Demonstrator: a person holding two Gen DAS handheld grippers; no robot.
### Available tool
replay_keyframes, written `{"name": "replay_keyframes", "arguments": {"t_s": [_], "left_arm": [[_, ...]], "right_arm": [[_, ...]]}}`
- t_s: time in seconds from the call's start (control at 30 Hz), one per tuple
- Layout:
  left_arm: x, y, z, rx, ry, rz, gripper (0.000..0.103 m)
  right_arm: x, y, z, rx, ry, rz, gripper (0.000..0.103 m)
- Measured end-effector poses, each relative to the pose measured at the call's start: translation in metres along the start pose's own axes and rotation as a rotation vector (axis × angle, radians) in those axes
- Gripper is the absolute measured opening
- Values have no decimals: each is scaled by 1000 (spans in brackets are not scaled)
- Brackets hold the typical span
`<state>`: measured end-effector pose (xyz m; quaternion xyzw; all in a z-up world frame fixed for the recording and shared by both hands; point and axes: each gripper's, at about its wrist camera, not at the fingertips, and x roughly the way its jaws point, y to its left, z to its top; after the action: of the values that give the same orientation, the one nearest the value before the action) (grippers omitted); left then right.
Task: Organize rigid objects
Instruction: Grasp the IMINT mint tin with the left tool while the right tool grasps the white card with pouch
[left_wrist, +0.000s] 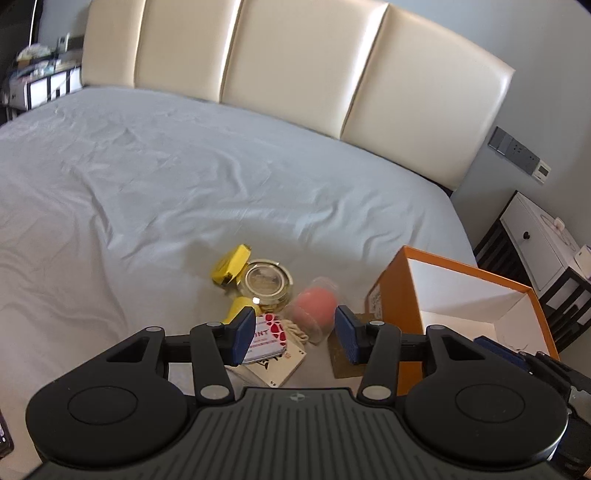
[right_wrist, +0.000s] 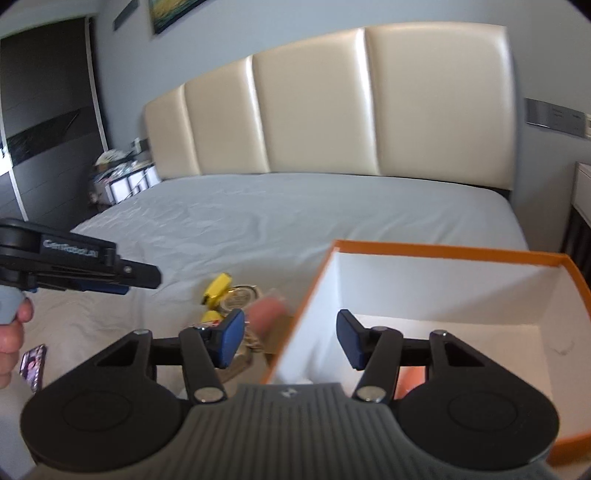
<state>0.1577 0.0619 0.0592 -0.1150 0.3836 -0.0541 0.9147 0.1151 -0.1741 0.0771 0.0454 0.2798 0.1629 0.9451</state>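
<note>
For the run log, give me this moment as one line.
left gripper: open, empty | right gripper: open, empty, over orange box | clutter pile: on bed beside box

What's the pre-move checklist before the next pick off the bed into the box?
1. Left gripper free: ok, jaws apart, nothing between the pads.
2. Right gripper free: ok, jaws apart over the near wall of the orange box, nothing held.
3. Box open and upright: ok, white inside shows, mostly bare; an orange thing lies behind the right gripper, identity cannot tell.
4. Next item exposed: ok, pink ball in its clear case lies just ahead of the left gripper.
5. Clutter around it: not ok, glass jar, yellow pieces and card tin crowd close.
6. Grippers apart from each other: ok.
</note>
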Motion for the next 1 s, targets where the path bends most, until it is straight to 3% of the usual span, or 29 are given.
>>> {"name": "replay_keyframes", "arguments": {"t_s": [0.17,0.33,0.47,0.53,0.7,1.0], "left_arm": [[38,15,8,-22,159,-5,56],[81,24,15,-63,276,6,58],[106,34,13,-75,289,37,68],[117,40,7,-96,313,50,68],[134,51,0,-153,353,25,74],[135,46,0,-75,347,29,69]], "right_arm": [[39,31,20,-105,152,67,41],[86,50,32,-233,308,46,41],[118,56,35,-286,416,48,41],[129,59,32,-294,458,68,42],[156,65,25,-316,542,73,42],[185,77,22,-370,625,55,47]]}}
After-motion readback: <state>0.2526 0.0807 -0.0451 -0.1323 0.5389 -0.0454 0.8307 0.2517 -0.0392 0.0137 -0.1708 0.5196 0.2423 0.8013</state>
